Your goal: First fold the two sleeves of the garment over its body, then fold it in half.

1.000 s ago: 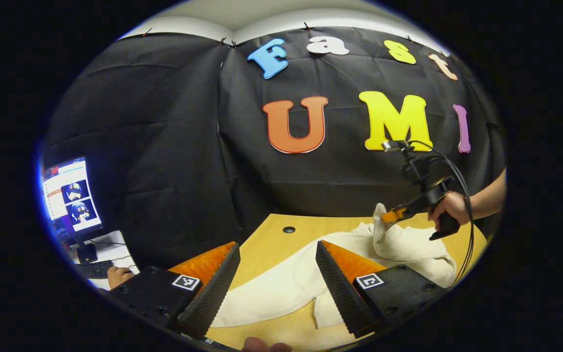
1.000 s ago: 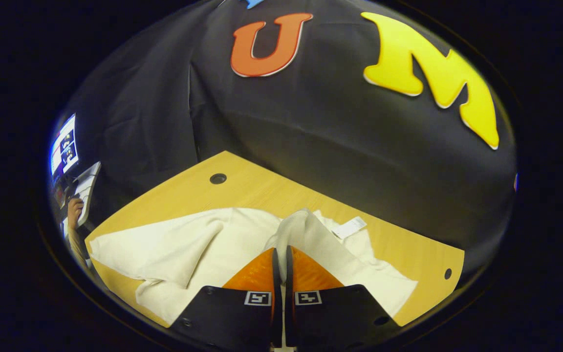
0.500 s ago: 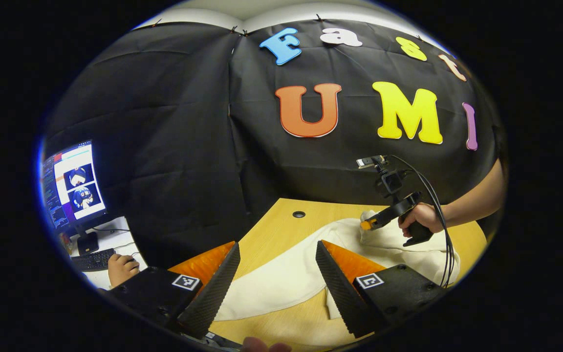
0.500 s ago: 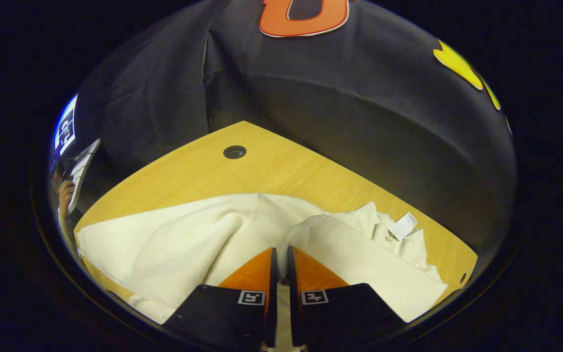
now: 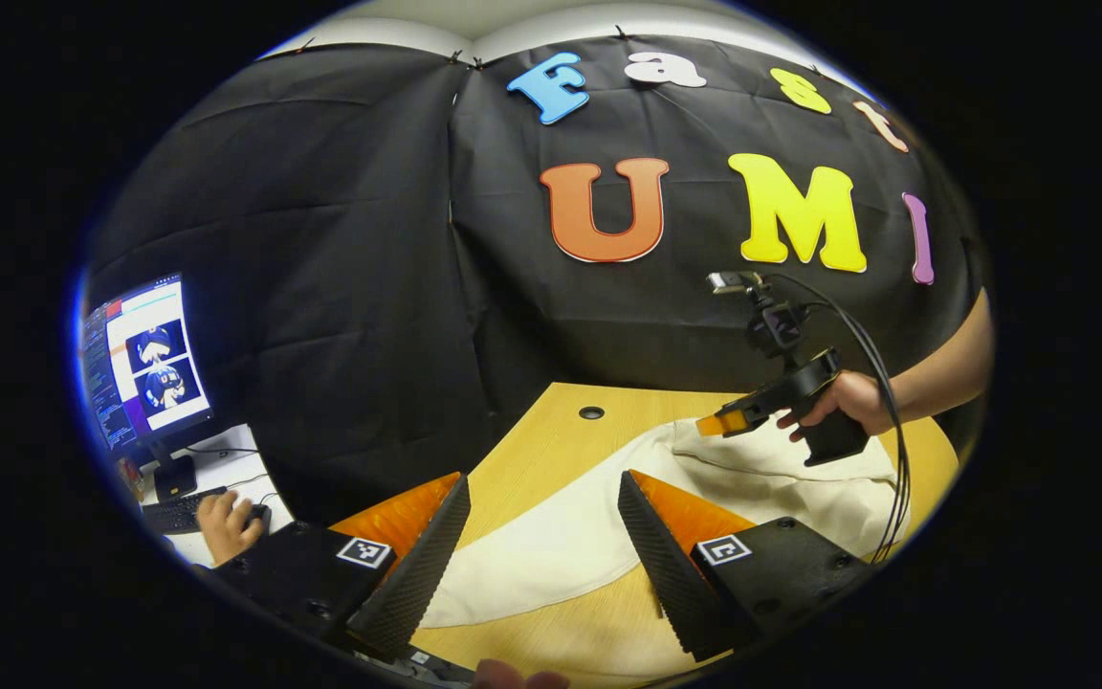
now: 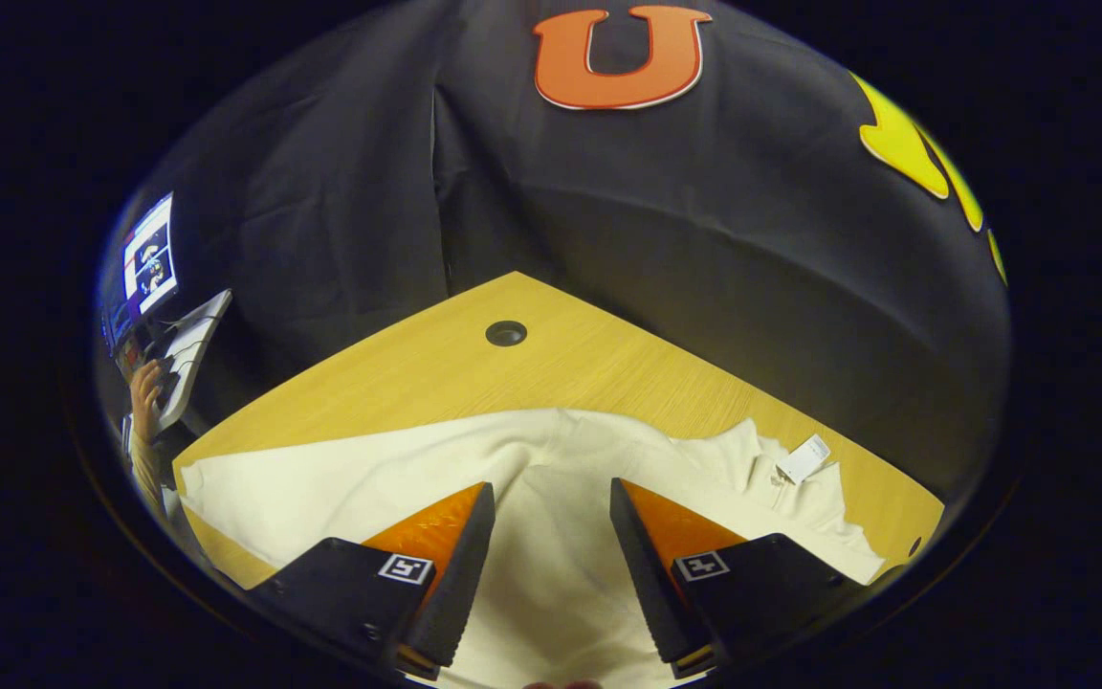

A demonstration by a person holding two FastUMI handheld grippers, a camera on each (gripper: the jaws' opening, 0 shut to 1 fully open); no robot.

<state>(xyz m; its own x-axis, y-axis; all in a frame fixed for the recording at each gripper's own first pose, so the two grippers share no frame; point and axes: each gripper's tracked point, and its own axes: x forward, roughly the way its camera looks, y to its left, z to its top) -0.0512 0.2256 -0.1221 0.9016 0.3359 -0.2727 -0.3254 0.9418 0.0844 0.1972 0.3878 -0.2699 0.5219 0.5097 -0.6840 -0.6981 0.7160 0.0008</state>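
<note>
counts: one garment (image 6: 369, 478), cream, on one wooden table (image 6: 436, 378); two grippers; one white tag (image 6: 804, 457) at the garment's far right; two round holes in the table top, one far (image 6: 506, 333), one at the right edge (image 6: 914, 546).
left gripper (image 5: 543, 531): fingers spread wide, nothing between them, holding nothing; it hangs above the near left part of the table.
right gripper (image 6: 545, 536): fingers wide apart, gripping nothing; cream cloth shows in the gap below them, can't tell if the tips touch it.
right gripper, left gripper view (image 5: 714, 424): held by a hand (image 5: 848, 400) with a bare forearm, far right, above the garment; black cable (image 5: 881, 383) loops down from it; how far it's open is not clear from this angle.
garment place: flat across the near half of the table, running left to right; in the left gripper view (image 5: 570, 536) it passes under and between that gripper's fingers and reaches on to the right.
garment shape: a fold lies over the body below the right gripper; bunched and wrinkled at the far right by the tag.
edges: garment's left end sits near the table's left corner; right end near the right-edge hole.
open room: bare wood strip between the garment's far edge and the black cloth wall (image 6: 704, 249); the far hole lies in that strip, well apart from the cloth.
aside: second desk far left with monitor (image 5: 144, 359), keyboard (image 5: 178, 510), another hand (image 5: 221, 522) on it.
</note>
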